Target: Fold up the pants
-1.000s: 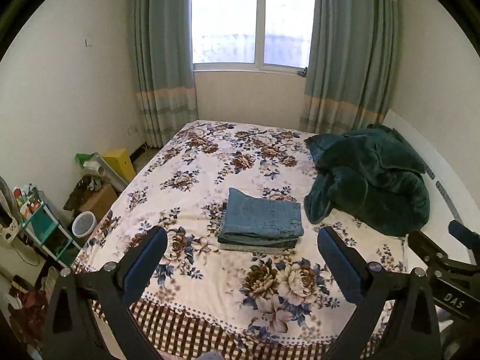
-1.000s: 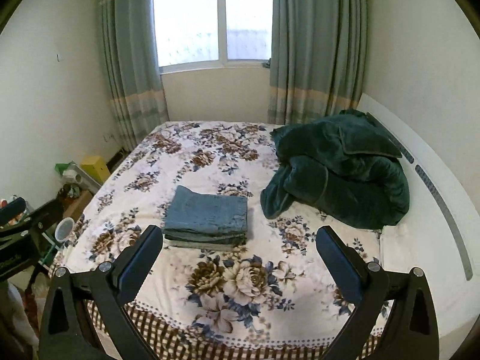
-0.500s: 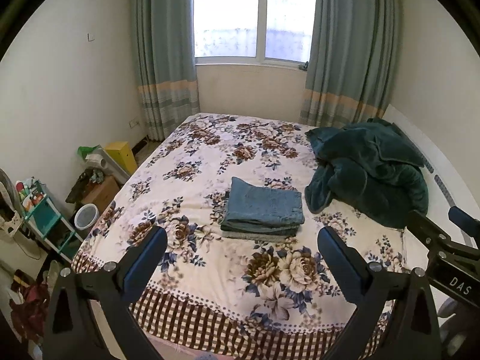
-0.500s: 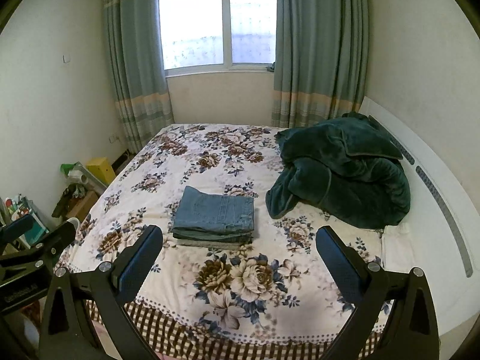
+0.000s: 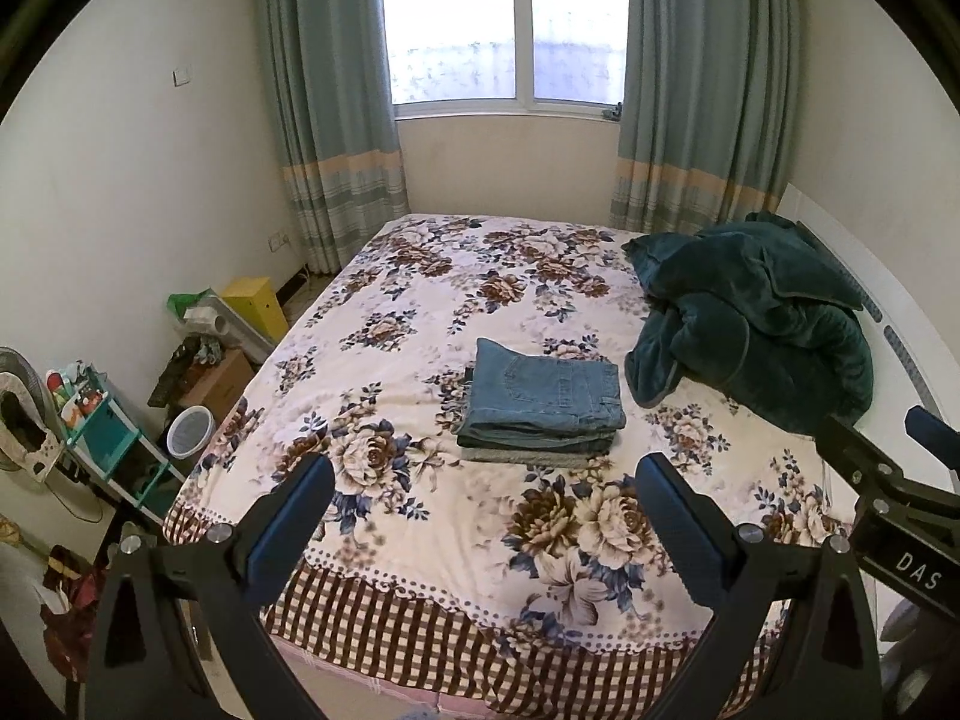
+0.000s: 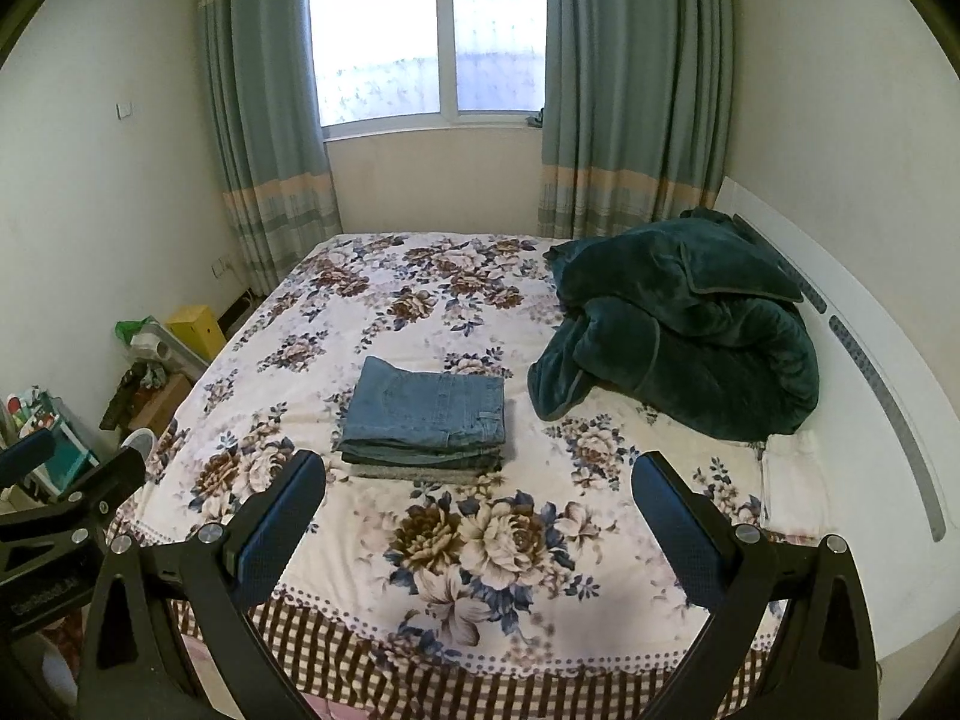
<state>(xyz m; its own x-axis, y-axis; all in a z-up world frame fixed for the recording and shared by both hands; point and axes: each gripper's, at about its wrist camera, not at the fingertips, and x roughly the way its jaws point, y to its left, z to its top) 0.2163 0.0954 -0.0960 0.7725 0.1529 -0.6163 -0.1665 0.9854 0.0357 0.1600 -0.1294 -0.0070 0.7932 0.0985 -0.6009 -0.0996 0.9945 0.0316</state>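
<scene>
- The left tongs point(image 5: 480, 507) and the right tongs point(image 6: 480, 504) are both spread wide, holding nothing, and hang over the foot of the bed point(image 5: 420, 618), well apart from the cloth.
- The pants point(image 5: 543, 399) lie near the middle of the floral bedspread as a squared stack, so the folding looks finished and the step in hand reads as backing off and leaving the result alone (a judgement from how things lie).
- To do that well, the tongs should stay spread and high enough that no finger drags the bedspread, since a tug on the sheet would shift the stack with it.
- If any touch-up is wanted, it would be a light press on the top layer, not a fresh pinch that could lift a layer open.
- The pants are blue denim, folded into several layers with a back pocket and seam showing on top; the near edges line up fairly evenly, and a paler layer shows at the very bottom.
- A dark green blanket point(image 6: 678, 330) is heaped just beside the stack on its right, not touching it as far as the right wrist view shows.
</scene>
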